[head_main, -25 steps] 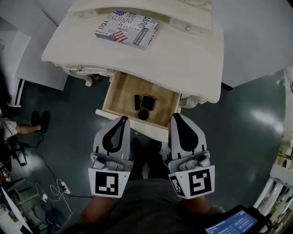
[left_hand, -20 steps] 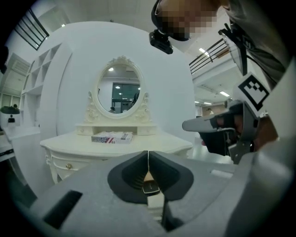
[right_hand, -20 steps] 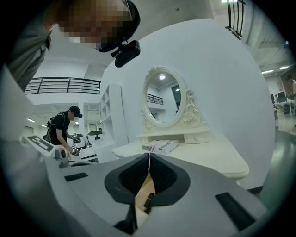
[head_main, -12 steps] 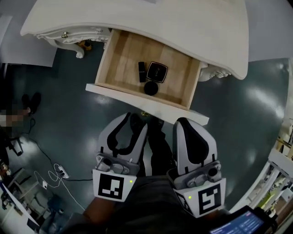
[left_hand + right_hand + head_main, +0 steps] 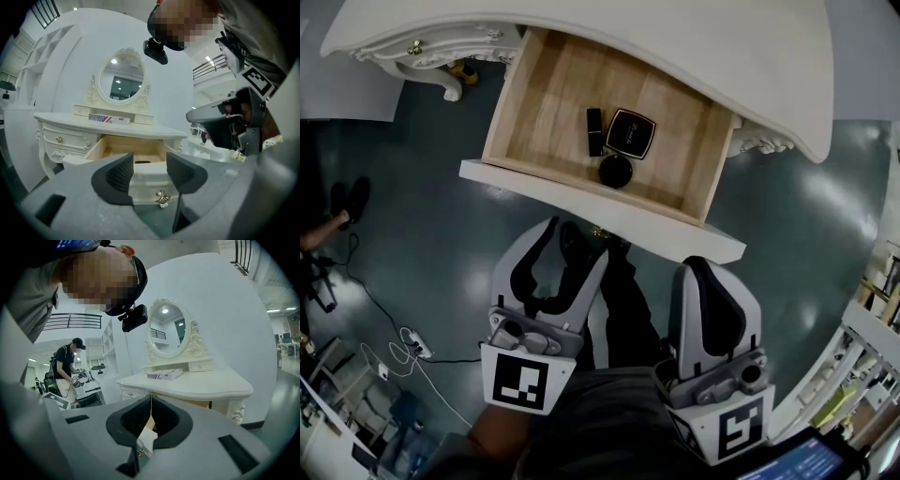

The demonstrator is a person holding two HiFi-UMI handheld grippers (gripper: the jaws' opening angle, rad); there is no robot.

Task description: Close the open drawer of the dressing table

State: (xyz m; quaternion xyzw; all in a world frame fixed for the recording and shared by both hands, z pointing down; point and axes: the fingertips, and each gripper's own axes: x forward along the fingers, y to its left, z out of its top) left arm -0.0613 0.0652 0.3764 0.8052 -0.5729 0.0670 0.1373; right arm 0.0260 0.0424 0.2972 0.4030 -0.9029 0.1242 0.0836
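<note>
- Judging from the head view, we are at the approach step. The drawer (image 5: 546, 112) stands pulled well out from under the counter (image 5: 694, 47). The left tool (image 5: 574, 242) and the right tool (image 5: 701, 267) hang near its front panel, and we see no contact.
- Inside the drawer lie a dark lipstick-like tube (image 5: 594, 131) and a square black compact (image 5: 631, 132) just beside it. A round black case (image 5: 615, 172) sits nearer the front, and the rest of the wooden floor is bare.
- In the left gripper view, the left tool's jaws have just been opening and now stand released, with nothing pressed between them. The drawer front and its metal knob (image 5: 162, 197) show in the gap, ahead of the pads and untouched.
- In the right gripper view, the right tool is clenched on nothing, its jaws meeting in a thin seam. A printed box (image 5: 164, 375) lies on the counter beyond, below the oval mirror (image 5: 169, 329).
- Next, we judge, a tool must meet the front panel squarely and push it straight in. A shove at one corner could skew the drawer, and the loose items may slide.
</note>
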